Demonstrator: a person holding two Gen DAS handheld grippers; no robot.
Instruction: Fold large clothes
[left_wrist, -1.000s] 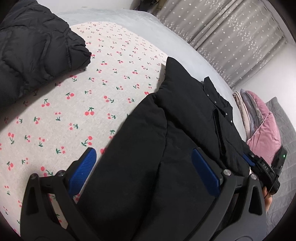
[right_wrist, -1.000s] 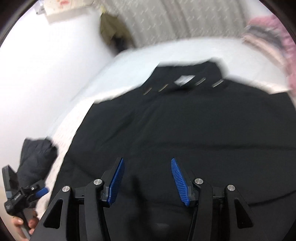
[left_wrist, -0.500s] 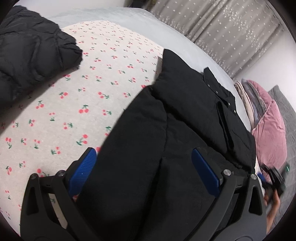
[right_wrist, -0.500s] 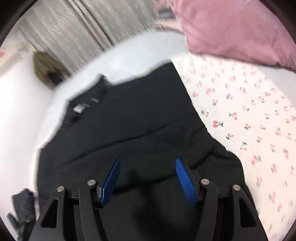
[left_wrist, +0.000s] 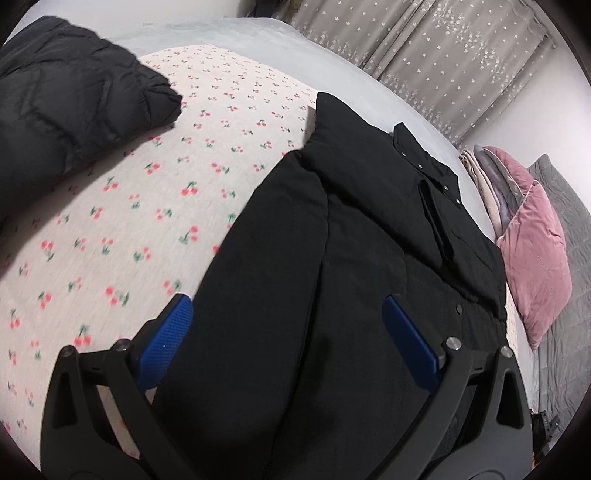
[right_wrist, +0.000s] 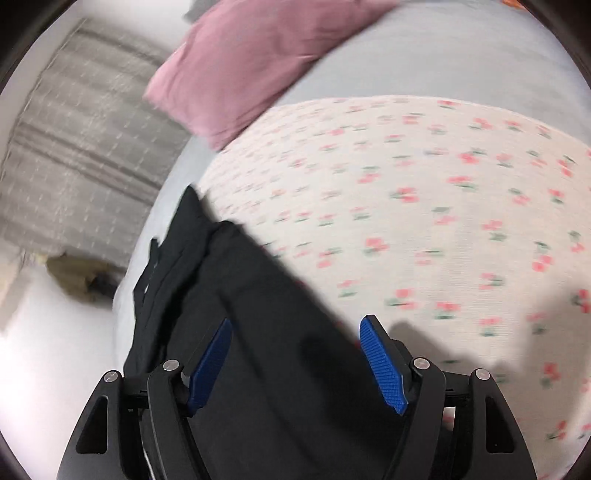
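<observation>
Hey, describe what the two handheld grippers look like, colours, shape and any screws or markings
Both look alike. The left gripper and the right gripper have matte black frames with triangular cut-outs, round silver screw heads at the joints, and two flat fingers faced with bright blue, finely textured pads. No cables, lettering, hands or sleeves are visible in either view.

A black padded jacket (snap collar, sleeve folded in) lies flat on the cherry-print sheet
</observation>
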